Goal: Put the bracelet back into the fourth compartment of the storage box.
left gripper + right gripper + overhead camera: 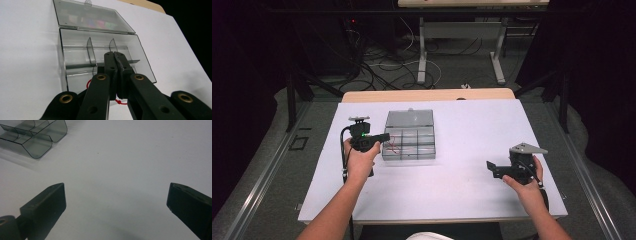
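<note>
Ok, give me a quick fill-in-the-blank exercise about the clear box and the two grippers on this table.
1. The lid of the clear compartment box is ____.
2. The left gripper has its jaws ____, over the box.
3. The right gripper has its jaws ____, above the bare white table.
4. The thin string lying in the box is ____ in colour.

Missing words: open; shut; open; red

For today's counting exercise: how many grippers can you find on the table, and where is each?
2. The left gripper is held at the left edge of the open clear box, jaws shut. The right gripper hovers near the table's right side, jaws open.
</note>
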A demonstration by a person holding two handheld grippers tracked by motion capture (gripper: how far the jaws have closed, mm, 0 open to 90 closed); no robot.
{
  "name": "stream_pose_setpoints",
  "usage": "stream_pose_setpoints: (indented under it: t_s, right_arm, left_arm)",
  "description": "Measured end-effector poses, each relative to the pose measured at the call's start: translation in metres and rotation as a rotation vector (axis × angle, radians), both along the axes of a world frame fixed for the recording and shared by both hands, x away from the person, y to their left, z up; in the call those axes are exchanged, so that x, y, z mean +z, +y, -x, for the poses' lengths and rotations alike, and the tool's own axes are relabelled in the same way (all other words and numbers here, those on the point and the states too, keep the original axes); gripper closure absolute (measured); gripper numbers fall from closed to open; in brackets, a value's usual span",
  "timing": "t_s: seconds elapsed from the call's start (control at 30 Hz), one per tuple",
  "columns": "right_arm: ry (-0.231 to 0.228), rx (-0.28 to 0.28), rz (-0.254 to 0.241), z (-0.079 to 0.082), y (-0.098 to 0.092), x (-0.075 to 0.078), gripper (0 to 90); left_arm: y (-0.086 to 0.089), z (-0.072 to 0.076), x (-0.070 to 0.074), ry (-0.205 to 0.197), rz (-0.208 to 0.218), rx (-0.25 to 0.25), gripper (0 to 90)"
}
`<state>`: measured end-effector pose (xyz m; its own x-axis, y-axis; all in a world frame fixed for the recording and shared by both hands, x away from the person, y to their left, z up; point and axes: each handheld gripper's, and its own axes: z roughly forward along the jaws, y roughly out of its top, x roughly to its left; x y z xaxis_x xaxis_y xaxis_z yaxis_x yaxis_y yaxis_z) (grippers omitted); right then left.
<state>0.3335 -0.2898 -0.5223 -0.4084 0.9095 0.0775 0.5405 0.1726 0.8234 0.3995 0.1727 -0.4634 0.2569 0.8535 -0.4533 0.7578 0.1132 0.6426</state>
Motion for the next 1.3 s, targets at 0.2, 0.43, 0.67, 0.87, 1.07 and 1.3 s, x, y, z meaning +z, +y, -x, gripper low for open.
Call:
stream_pose_setpoints:
  t_s: [0.2, 0.43, 0.67, 0.87, 1.07, 1.3]
  right_arm:
    - [0.000, 0.002, -0.002, 0.000, 0.001, 0.000, 1.0]
    - [0.004, 0.001, -0.003, 0.000, 0.001, 0.000, 0.9]
    - [0.000, 0.007, 0.002, -0.001, 0.000, -0.001, 0.9]
    - [0.006, 0.003, 0.002, 0.000, 0.000, -0.001, 0.9]
    - [0.009, 0.007, -0.002, -0.001, 0.001, -0.001, 1.0]
    - [0.010, 0.011, -0.004, -0.001, 0.001, -0.001, 1.1]
  left_arm:
    - [0.003, -0.005, 0.002, -0.004, -0.006, 0.013, 90.0]
    - [0.007, -0.012, 0.000, 0.023, -0.014, 0.019, 90.0]
    - [0.008, -0.018, -0.005, 0.027, -0.028, 0.037, 90.0]
    - [0.007, -0.022, -0.010, 0.034, -0.043, 0.043, 90.0]
    - [0.003, -0.026, -0.015, 0.050, -0.072, 0.043, 90.0]
    - [0.000, -0.029, -0.021, 0.070, -0.107, 0.037, 90.0]
